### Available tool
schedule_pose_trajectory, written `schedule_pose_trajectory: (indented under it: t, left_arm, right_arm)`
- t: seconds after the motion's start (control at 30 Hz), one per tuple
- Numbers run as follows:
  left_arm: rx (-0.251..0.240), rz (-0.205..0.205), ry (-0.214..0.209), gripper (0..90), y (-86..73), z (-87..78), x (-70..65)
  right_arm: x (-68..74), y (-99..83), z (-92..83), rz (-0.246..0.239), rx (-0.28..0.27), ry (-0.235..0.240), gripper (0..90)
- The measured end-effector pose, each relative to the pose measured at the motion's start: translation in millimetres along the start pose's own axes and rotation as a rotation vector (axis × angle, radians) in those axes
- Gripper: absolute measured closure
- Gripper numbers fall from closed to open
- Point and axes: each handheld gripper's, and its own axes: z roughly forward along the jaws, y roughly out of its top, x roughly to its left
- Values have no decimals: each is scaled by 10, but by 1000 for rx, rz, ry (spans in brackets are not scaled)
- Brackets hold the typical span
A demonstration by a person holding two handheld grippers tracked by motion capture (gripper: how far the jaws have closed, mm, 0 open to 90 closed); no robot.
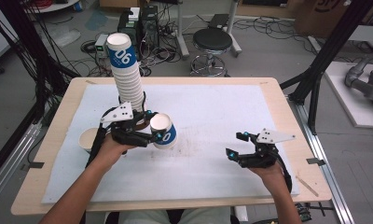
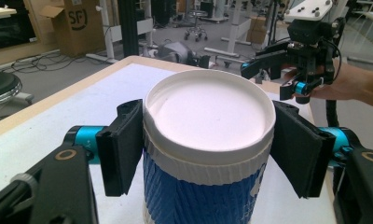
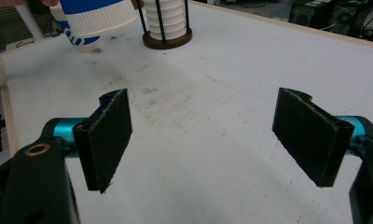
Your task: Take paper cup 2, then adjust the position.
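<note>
High view: left claw [image 1: 153,136] clamped on a blue-and-white paper cup [image 1: 163,130], held tilted just beside the tall stack of cups [image 1: 127,74] in its wire holder; right claw [image 1: 238,145] idle, jaws spread, well apart over the white mat [image 1: 212,107]. Another cup [image 1: 88,139] standing left of the hand.

Left gripper view: ribbed white band and corrugated blue sleeve of the cup [image 2: 208,154] pinched between both black pads (upside down, probably, flat base showing).

Right gripper view: foam-faced pads apart, nothing between, scuffed mat below.

Judged mid-carry; next, setting the cup down upright, gently, thin walls crushable.
</note>
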Motion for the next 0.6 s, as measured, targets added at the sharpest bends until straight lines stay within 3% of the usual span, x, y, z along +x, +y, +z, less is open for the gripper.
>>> schedule_pose_trajectory:
  t: [0.2, 0.6]
  left_arm:
    - [-3, 0, -1, 298, -1, 11, -11]
    - [7, 5, -12, 298, -62, 107, -64]
  right_arm:
    - [18, 3, -19, -16, -11, 1, 203]
    - [90, 35, 43, -50, -24, 47, 203]
